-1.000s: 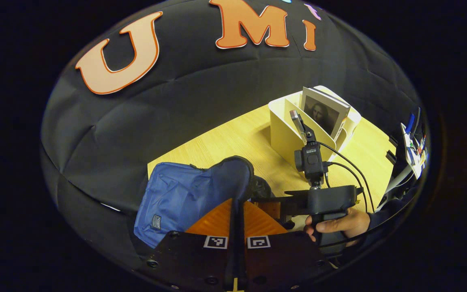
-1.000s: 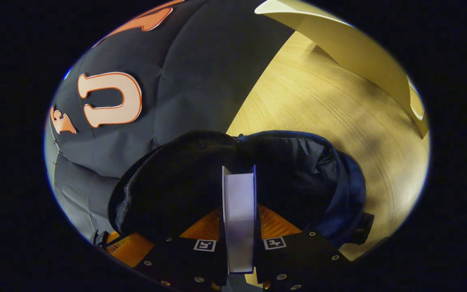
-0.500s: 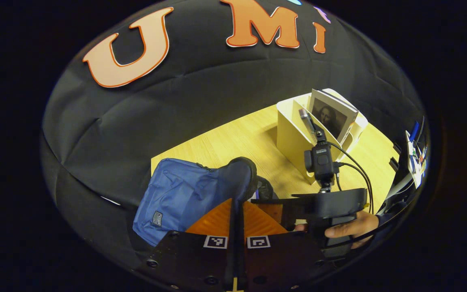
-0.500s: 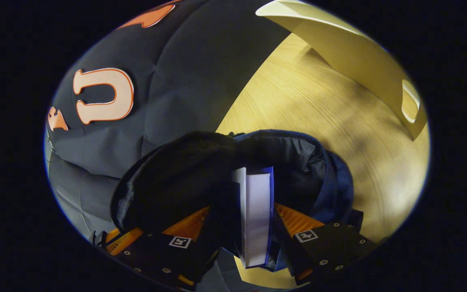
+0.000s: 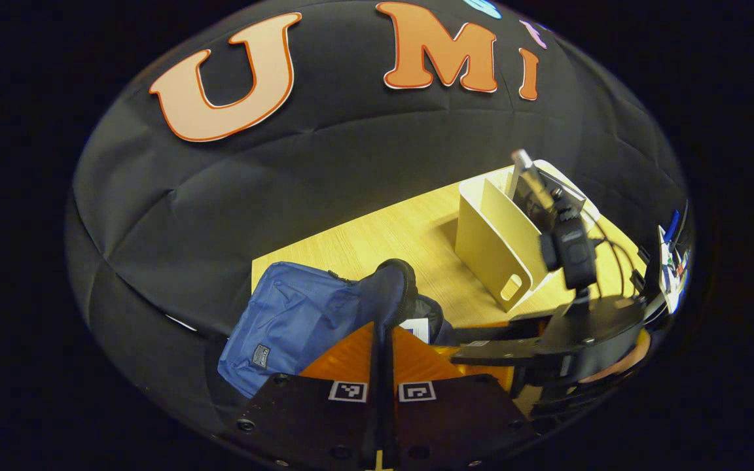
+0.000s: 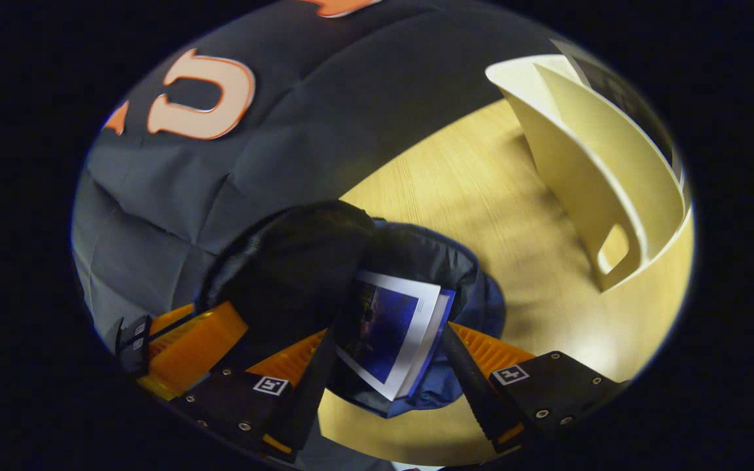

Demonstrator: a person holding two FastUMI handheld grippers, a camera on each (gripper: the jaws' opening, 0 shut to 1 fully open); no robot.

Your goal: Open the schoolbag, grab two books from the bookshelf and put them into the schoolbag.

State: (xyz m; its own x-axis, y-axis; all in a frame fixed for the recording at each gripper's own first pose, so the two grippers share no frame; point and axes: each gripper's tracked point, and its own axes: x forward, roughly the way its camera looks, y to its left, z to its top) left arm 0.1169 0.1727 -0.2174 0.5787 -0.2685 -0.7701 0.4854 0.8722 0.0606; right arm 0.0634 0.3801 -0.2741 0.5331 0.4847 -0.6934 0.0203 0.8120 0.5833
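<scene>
the left gripper [image 5: 381,340] has its fingers pressed together on the dark rim of the schoolbag [image 5: 298,320], at the lower centre of the left gripper view, holding the mouth up and open. in the right gripper view the right gripper [image 6: 383,366] has its fingers spread wide, touching nothing, and the book [image 6: 390,330] lies loose between them, resting inside the bag's mouth with its cover facing up. one book looks delivered, by my reading; a second waits in the bookshelf [image 5: 501,245] at the right of the frame, a dark cover leaning in its far slot.

to do this well, keep the rim lifted and steady, draw the spread fingers straight back clear of the fabric so they don't snag the book, then swing toward the shelf.

the bench [image 6: 482,196] is pale wood grain, bare between bag and shelf, with black cloth walls close behind.
</scene>
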